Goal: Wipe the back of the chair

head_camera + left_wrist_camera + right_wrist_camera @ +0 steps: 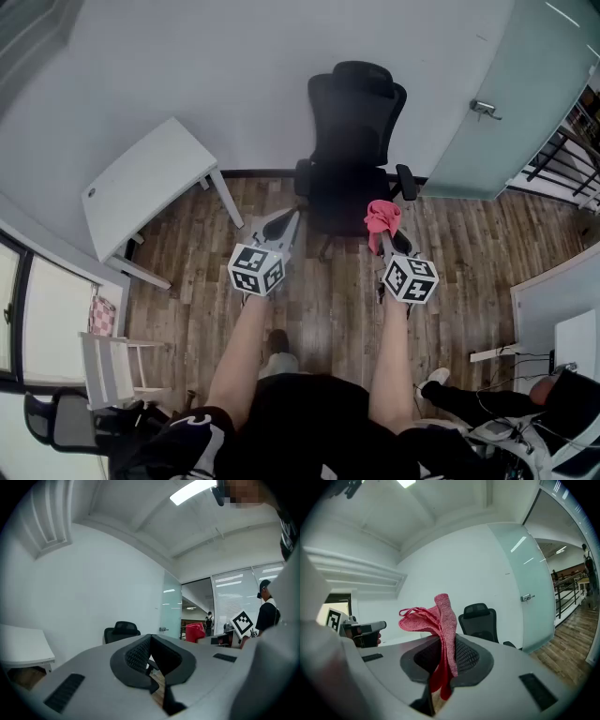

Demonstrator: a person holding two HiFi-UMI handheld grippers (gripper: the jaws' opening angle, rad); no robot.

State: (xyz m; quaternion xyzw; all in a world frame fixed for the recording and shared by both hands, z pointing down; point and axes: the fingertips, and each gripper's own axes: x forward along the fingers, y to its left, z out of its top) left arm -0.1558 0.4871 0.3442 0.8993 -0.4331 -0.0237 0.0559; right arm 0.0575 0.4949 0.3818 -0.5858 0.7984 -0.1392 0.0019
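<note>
Right gripper view has the right tool (442,639) clamped on a red cloth (440,613), which stands up above the jaws in a bunched fold and also hangs below them. The left tool (150,636) has its jaws together at the tips, with nothing between them. Both are held out side by side above the wood floor (328,309). The chair (352,122) is black, with a headrest and armrests. It stands ahead of both tools against the white wall, seat toward the person, apart from the cloth. A white counter (141,183) stands to its left.
</note>
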